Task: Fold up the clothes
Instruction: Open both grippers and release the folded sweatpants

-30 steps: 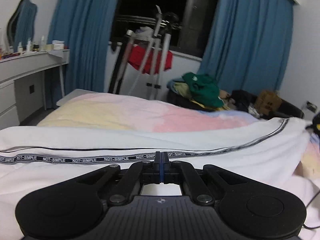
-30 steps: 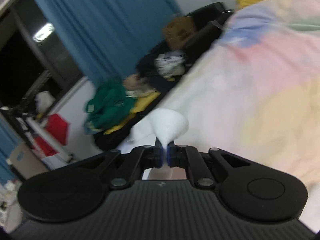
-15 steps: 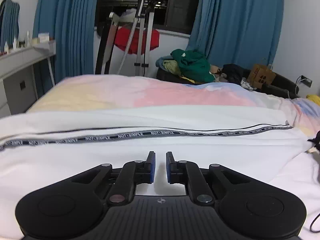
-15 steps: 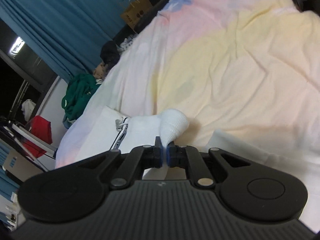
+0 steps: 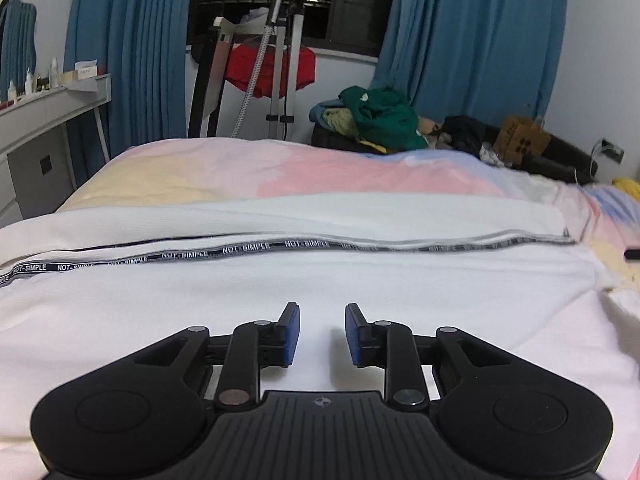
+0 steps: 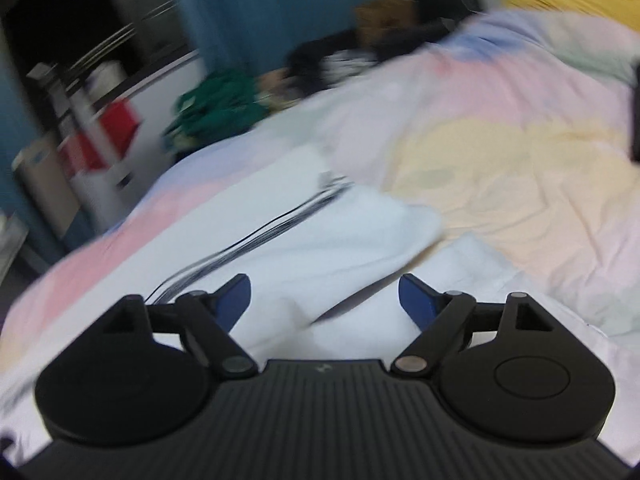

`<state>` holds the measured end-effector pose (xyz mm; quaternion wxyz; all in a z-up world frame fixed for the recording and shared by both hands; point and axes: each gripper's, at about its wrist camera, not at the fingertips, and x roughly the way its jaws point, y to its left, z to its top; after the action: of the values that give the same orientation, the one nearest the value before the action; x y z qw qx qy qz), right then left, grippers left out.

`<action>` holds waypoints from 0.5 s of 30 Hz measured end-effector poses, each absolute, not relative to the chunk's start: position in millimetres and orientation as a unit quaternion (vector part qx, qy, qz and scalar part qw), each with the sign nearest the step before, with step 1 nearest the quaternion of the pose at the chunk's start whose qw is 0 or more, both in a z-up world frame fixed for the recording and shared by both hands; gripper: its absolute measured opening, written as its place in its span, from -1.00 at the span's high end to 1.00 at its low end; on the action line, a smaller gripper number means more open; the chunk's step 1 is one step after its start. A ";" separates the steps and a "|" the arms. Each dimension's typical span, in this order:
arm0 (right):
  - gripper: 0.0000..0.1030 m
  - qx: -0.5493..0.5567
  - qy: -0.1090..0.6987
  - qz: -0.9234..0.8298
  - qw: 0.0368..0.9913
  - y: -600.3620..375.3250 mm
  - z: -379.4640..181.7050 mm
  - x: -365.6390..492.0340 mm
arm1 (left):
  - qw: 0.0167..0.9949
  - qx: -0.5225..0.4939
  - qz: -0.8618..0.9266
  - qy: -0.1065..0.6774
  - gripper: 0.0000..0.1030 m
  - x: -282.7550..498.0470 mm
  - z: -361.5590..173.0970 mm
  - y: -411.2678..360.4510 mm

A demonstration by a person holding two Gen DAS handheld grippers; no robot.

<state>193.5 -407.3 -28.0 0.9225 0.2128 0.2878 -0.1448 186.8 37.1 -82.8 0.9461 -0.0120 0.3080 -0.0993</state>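
The white garment [image 5: 320,280] lay spread across the near part of the bed [image 5: 240,168], its long fold running side to side, with a black printed tape [image 5: 248,249] following the seam from the left border of the left wrist view to a corner at the right. Beyond that seam a narrower band of the white cloth ended in a straight far edge, and past it the pastel bedcover lay bare up to the foot of the bed. The left gripper [image 5: 322,330] hovered low over the near panel of the garment, released, its blue pads apart with nothing between them. The right gripper [image 6: 325,296] was also released, jaws spread wider, over a rumpled end of the same garment [image 6: 360,224]; that view was blurred, so fine detail of the cloth edge could not be told. To the right of that end, the yellow and pink bedcover [image 6: 520,168] lay open. Behind the bed stood blue curtains [image 5: 472,40], a metal rack [image 5: 276,60] with red cloth, a heap of green clothes [image 5: 380,120] and a cardboard box [image 5: 520,140].
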 end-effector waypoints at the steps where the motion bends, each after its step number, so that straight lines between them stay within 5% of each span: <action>1: -0.61 0.201 0.286 -0.129 0.928 -396.5 -20.7 188.8 | 0.946 -0.006 -0.101 0.308 0.42 182.6 -82.0 34.9; 3: -0.61 0.180 0.274 -0.097 0.940 -375.9 -5.6 174.2 | 0.947 0.002 -0.104 0.305 0.27 173.4 -77.8 32.0; 8: -0.67 0.158 0.253 -0.053 0.953 -346.5 15.5 134.2 | 0.953 0.011 -0.084 0.292 -0.60 149.6 -65.1 32.6; 15: -0.67 0.131 0.226 -0.020 0.965 -330.5 27.4 103.1 | 0.951 0.002 -0.030 0.307 -0.85 117.4 -54.9 49.8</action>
<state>103.1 -330.5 27.4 0.9651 0.1311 0.2257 -0.0200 117.4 49.8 -54.9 0.9513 0.0021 0.3068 -0.0301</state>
